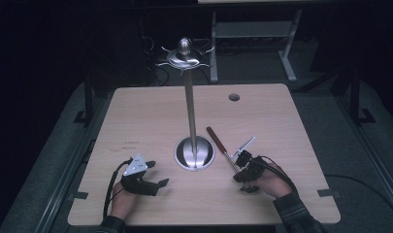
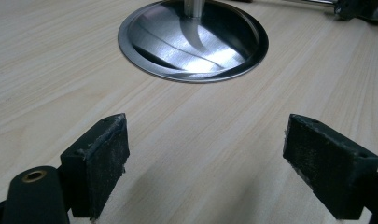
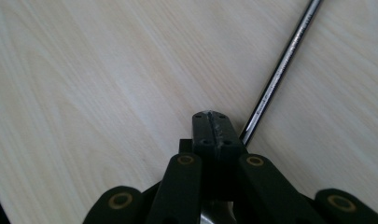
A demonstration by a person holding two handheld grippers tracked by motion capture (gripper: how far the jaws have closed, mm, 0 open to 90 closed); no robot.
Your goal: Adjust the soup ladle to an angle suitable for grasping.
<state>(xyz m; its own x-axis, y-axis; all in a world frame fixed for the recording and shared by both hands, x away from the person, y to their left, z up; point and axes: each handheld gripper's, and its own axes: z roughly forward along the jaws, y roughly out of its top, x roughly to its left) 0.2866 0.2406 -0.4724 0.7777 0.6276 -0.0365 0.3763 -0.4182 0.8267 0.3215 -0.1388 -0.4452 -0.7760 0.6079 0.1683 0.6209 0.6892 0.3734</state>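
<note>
Utensil (image 1: 222,148) with a dark red-brown handle lies on the wooden table (image 1: 145,116), just right of the metal stand's round base (image 1: 194,153).
The right gripper (image 1: 241,165) sits at the utensil's near end, jaws fully closed, pads pressed together beside the thin shaft; whether they pinch it is unclear. The left gripper (image 1: 157,174) rests left of the base, jaws wide apart, holding nothing.
</note>
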